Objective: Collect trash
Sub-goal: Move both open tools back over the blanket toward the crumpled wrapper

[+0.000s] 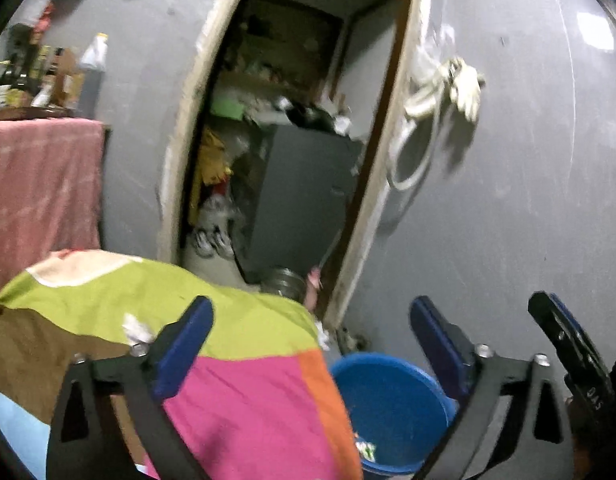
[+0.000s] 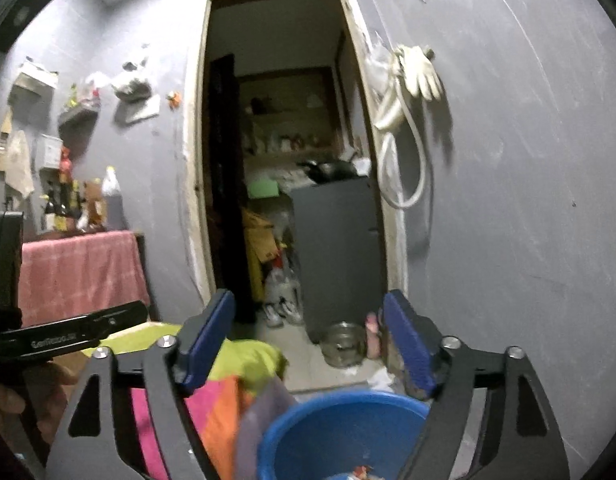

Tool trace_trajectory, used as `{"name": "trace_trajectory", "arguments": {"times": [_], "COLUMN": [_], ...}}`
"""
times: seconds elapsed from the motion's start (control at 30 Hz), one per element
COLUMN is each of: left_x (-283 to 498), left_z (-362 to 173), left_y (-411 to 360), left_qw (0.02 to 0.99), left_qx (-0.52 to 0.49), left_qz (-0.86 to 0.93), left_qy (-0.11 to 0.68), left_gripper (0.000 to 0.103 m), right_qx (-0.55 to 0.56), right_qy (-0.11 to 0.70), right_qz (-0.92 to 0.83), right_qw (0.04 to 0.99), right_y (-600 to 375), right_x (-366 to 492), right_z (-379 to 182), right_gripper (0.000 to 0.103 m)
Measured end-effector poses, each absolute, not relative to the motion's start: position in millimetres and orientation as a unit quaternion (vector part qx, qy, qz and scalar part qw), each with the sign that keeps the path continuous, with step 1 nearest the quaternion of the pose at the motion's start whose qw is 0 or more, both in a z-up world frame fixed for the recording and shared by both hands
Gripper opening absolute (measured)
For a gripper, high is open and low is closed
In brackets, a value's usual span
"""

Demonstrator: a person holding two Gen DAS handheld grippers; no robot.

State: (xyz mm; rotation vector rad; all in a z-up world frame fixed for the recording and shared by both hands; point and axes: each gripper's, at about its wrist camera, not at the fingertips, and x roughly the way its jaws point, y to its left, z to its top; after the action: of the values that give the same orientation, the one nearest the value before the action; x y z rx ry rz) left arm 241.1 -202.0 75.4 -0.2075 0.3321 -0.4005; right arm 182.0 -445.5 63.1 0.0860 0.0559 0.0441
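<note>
Now your multicoloured patchwork cloth [image 1: 236, 380] sprawls at seven o'clock, its edge touching the round blue plastic bucket [image 1: 388, 400] at five, scraps already inside. Your left gripper [image 1: 312, 348] and right gripper [image 2: 308, 344] both gape wide, empty. Swing carelessly and you could tip it. Only the left view shows white crumpled paper [image 1: 138, 330] on the cloth.

The blue bucket [image 2: 340, 432] is cut off at the bottom edge, its scraps [image 2: 362, 472] too blurred to identify.
</note>
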Motion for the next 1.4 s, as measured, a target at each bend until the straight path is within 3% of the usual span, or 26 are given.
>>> {"name": "trace_trajectory", "arguments": {"times": [0.1, 0.6, 1.17, 1.23, 1.4], "left_x": [231, 207, 253, 263, 284], "left_z": [84, 70, -14, -24, -44], "left_y": [-179, -73, -45, -50, -61], "left_qw": [0.966, 0.983, 0.944, 0.935, 0.915], "left_qx": [-0.097, -0.072, -0.055, -0.039, -0.016], "left_qz": [-0.188, -0.098, -0.083, -0.085, -0.099], "left_qy": [0.146, 0.136, 0.314, 0.341, 0.392], "left_gripper": [0.1, 0.101, 0.1, 0.097, 0.07], "right_qx": [0.043, 0.024, 0.008, 0.008, 0.002], "right_qy": [0.011, -0.028, 0.155, 0.174, 0.211], "right_qz": [0.034, 0.104, 0.148, 0.15, 0.158], "right_qw": [0.998, 0.994, 0.977, 0.973, 0.965], "right_y": [-428, -336, -298, -297, -296], "right_x": [180, 186, 257, 264, 279], "right_z": [71, 80, 7, 0, -15], "right_gripper": [0.103, 0.103, 0.103, 0.103, 0.096]}}
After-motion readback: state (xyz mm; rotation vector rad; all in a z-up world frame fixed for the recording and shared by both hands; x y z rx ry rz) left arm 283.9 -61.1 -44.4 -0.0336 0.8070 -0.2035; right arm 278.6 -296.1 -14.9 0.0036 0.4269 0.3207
